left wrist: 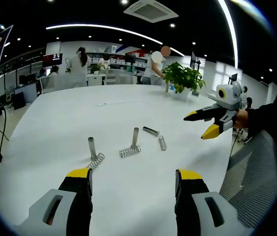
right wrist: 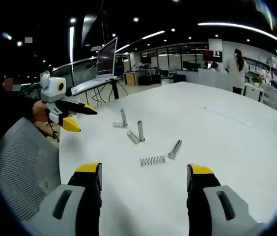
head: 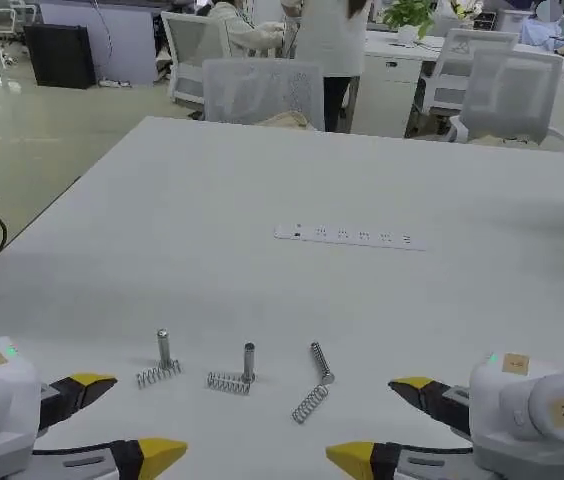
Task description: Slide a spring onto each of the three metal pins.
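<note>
Two metal pins stand upright on the white table, a left pin point(head: 164, 347) point(left wrist: 92, 147) point(right wrist: 124, 117) and a middle pin point(head: 249, 361) point(left wrist: 135, 136) point(right wrist: 140, 131). A third pin point(head: 321, 362) point(left wrist: 151, 131) point(right wrist: 175, 149) lies on its side. A loose spring lies flat by each: left spring point(head: 158, 374) point(left wrist: 96, 161) point(right wrist: 117, 125), middle spring point(head: 228, 382) point(left wrist: 129, 151) point(right wrist: 132, 137), right spring point(head: 310, 403) point(left wrist: 162, 142) point(right wrist: 152, 161). My left gripper point(head: 127, 417) point(left wrist: 134, 173) point(right wrist: 79, 119) is open and empty, near and left of them. My right gripper point(head: 380, 420) point(right wrist: 143, 169) point(left wrist: 209, 123) is open and empty, near and right.
A white power strip point(head: 348, 237) lies flat further back on the table point(head: 262, 180). Mesh office chairs point(head: 262, 92) stand at the far edge, with people and desks beyond. A potted plant point(left wrist: 182, 78) stands at the table's right in the left gripper view.
</note>
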Demonstrator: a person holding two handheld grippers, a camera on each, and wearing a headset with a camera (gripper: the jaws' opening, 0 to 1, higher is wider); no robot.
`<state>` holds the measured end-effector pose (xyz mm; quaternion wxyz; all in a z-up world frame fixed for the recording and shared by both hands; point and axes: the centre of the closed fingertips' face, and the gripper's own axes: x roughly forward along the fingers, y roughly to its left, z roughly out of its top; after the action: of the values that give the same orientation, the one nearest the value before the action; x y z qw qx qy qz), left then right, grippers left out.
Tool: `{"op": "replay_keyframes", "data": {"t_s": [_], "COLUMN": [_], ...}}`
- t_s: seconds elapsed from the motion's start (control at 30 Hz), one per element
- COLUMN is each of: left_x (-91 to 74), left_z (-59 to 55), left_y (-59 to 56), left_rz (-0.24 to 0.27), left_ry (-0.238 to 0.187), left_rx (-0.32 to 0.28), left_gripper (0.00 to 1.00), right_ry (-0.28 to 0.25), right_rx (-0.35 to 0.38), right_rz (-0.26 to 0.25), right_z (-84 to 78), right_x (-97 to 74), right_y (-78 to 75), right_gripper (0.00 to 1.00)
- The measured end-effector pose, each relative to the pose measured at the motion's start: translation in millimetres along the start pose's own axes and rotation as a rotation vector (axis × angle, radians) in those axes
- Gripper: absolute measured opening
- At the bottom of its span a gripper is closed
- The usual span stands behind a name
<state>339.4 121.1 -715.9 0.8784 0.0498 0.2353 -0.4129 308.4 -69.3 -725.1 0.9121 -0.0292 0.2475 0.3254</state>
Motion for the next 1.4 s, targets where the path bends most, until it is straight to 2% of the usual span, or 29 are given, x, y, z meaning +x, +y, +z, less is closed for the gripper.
{"op": "replay_keyframes", "data": {"t_s": [0.6,0.97,1.13,1.23,1.4], "left_x": [2.3,3.9,2.3,2.4,-1.3], "left_z": [-5.7,-12.1,-6.9,-6.7,-3.9], "left_y": [-1.3,-2.8,3.6,3.3,13.9], "left_rz": [-0.013,-0.013,0.006,0.008,0.047], "left_ry": [0.023,0.057,0.035,0.032,0.019], "left_rx": [0.002,0.021,0.001,-0.004,-0.011], "left_gripper": [0.62,0.62,0.61,0.60,0.60], "right_ry": [0.010,0.002,-0.002,0.002,-0.019], "right_rx": [-0.004,-0.002,0.011,0.013,0.022], "right_rz": [0.018,0.021,0.007,-0.001,-0.011], "right_z": [-4.0,-2.3,-2.1,-3.3,6.7], "right_x": [4.9,5.6,3.3,3.6,3.6], "right_y": [2.5,2.0,-1.5,-4.4,-5.9], "right_gripper": [0.67,0.67,0.66,0.66,0.66]}}
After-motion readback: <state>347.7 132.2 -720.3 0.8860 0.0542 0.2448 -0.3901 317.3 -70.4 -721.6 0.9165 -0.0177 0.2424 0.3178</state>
